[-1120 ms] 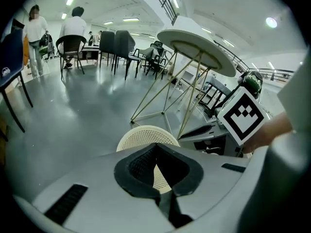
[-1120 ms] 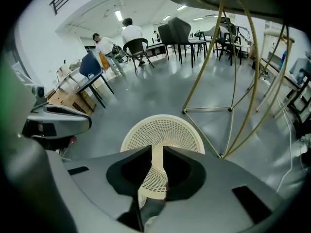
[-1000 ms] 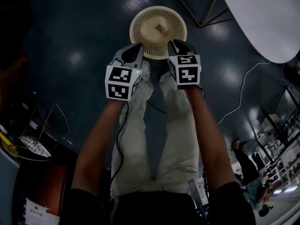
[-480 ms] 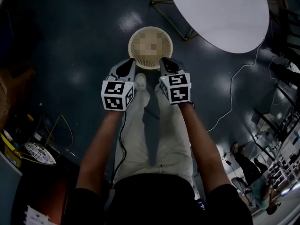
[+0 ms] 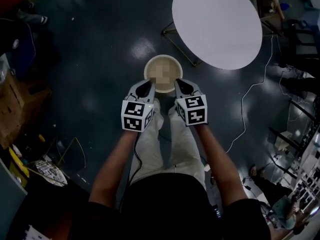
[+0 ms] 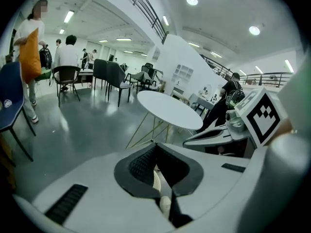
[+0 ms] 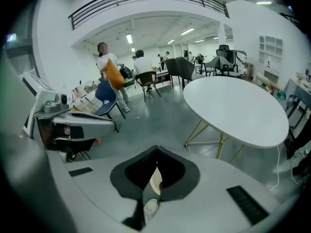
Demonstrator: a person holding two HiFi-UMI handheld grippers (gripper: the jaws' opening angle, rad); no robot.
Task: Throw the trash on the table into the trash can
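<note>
Just short of the bin (image 5: 163, 73), both grippers hang empty, probably because the drop is done. The left gripper (image 5: 142, 88) has its jaws together on nothing, and the right gripper (image 5: 181, 86) has just been closing, nothing between. Beyond the bin, the table (image 5: 217, 24) shows no trash.

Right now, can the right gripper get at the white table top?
Probably yes, with a step forward: the right gripper, jaws just closed on nothing, hangs short of the table; only open floor lies between. The trash can sits aside.
</note>
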